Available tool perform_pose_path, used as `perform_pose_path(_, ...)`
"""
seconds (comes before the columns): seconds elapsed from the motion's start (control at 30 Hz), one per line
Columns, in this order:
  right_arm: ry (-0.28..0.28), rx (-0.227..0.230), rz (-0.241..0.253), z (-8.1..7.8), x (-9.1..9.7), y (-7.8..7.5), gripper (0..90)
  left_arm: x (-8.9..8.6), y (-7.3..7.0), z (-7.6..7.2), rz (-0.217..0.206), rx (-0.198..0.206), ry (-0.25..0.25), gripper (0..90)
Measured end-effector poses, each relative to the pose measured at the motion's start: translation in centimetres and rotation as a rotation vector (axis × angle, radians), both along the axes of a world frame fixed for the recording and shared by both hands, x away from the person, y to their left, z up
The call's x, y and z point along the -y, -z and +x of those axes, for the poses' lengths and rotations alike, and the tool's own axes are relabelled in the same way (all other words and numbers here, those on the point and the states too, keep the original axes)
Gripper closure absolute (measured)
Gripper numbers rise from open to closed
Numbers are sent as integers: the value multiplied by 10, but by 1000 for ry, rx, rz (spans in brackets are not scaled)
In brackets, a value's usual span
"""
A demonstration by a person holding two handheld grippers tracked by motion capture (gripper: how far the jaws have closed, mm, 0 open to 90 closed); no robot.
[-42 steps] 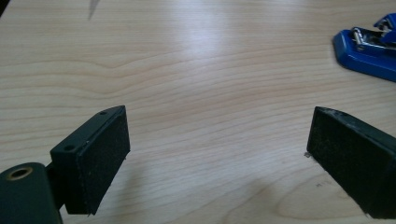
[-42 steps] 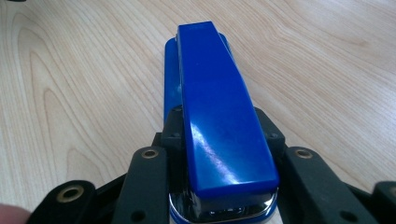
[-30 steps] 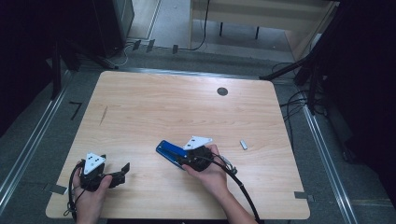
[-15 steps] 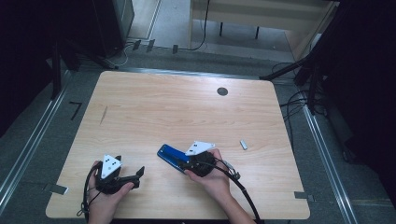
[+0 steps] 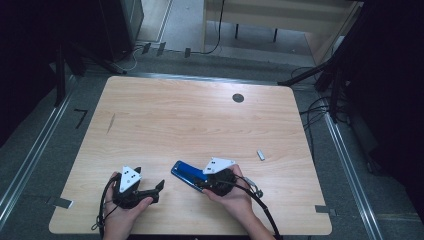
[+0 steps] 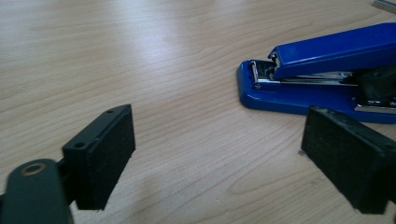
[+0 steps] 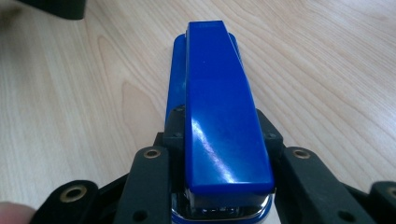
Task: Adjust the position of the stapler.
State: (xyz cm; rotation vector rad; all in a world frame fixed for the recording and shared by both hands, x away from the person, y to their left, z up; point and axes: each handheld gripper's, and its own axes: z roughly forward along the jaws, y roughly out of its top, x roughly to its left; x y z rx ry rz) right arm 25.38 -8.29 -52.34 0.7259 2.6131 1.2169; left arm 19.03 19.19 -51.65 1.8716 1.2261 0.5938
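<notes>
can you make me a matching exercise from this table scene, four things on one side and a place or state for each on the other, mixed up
Things:
1. blue metal stapler
2. left gripper
3. small silver metal piece
4. round black grommet

Places or states:
A. lies alone near the table's right edge
B. jaws apart, nothing between them
C. clamped at its rear by the right gripper
D. set in the tabletop at the far side

Pairs: 1-C, 2-B, 3-A, 4-D

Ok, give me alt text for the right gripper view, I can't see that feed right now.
The right gripper is clamped on the rear sides of a blue stapler, which points away from the camera and lies on a light wooden table. A dark edge of something sits at the top left corner.
</notes>
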Motion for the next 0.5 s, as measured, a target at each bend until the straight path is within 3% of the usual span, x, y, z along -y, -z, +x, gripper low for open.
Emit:
perform_pose_path(0.43,-16,23,13,-6,11,3,661,9,1,-1,2,-2,23,143)
perform_pose_path(0.47,-1,37,17,-7,11,2,574,13,2,0,6,-2,28,151)
perform_pose_path(0.5,-1,37,17,-7,11,2,574,13,2,0,6,-2,28,165)
